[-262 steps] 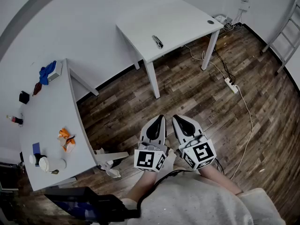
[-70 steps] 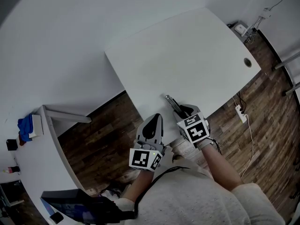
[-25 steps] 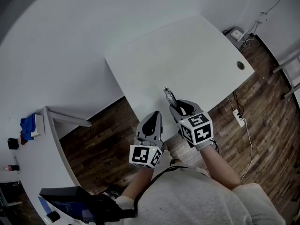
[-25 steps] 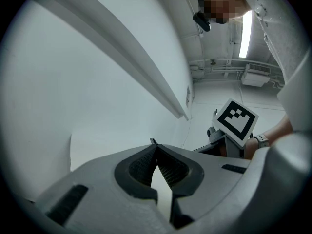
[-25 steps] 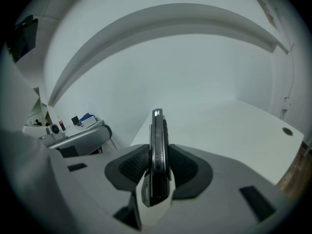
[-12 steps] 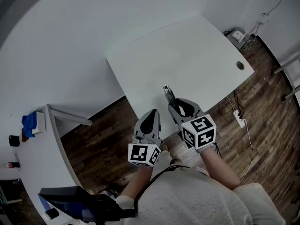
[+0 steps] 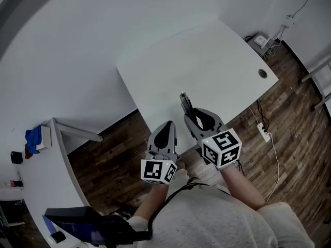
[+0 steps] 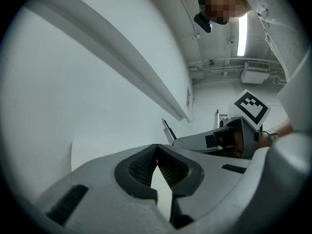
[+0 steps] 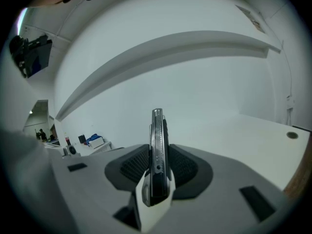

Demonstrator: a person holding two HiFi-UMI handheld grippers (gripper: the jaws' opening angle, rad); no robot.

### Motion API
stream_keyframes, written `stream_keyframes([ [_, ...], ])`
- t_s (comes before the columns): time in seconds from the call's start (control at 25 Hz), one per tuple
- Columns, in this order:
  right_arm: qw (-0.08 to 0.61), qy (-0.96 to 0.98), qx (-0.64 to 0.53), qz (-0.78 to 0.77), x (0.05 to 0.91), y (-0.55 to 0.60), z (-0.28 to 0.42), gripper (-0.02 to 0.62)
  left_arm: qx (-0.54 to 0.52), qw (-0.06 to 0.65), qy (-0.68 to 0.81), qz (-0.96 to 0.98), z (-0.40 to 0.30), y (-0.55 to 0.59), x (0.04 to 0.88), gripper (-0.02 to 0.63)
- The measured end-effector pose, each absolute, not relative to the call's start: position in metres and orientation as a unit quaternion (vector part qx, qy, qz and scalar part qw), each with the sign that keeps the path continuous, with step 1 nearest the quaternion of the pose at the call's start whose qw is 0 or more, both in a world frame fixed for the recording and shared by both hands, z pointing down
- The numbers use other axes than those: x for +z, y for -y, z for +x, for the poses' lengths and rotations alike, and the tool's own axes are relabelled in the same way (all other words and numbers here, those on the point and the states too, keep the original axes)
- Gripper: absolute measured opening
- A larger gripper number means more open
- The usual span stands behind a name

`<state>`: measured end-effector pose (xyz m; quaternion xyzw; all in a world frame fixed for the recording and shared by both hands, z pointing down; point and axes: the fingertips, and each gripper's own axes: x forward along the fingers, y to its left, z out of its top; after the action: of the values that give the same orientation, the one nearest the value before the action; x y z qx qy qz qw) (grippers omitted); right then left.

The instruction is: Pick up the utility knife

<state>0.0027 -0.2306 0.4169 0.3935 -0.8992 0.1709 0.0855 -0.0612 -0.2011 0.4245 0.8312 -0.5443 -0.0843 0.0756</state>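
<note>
Fingers point(image 9: 130, 168) of my right gripper point(image 9: 157, 156) pinched the utility knife point(image 9: 157, 130) by its flat sides, steadying it over the white table point(image 7: 207, 61); my left gripper point(image 8: 156, 150) rested closed, empty.

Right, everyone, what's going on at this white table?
A person is working with two handheld grippers. The right gripper is clamped on a utility knife, holding it over the white table. The left gripper, jaws together and empty, hovers beside it near the table's near edge.
</note>
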Motion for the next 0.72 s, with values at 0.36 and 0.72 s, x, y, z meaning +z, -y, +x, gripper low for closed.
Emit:
stream_keyframes([
  [0.36,0.048,0.904,0.162,0.393,0.400,0.227,0.003,0.132,-0.088,0.068,0.549,0.828,-0.064,0.202,0.417,0.008],
  [0.72,0.042,0.905,0.152,0.396,0.395,0.222,0.005,0.132,-0.088,0.060,0.550,0.828,-0.064,0.199,0.412,0.008],
])
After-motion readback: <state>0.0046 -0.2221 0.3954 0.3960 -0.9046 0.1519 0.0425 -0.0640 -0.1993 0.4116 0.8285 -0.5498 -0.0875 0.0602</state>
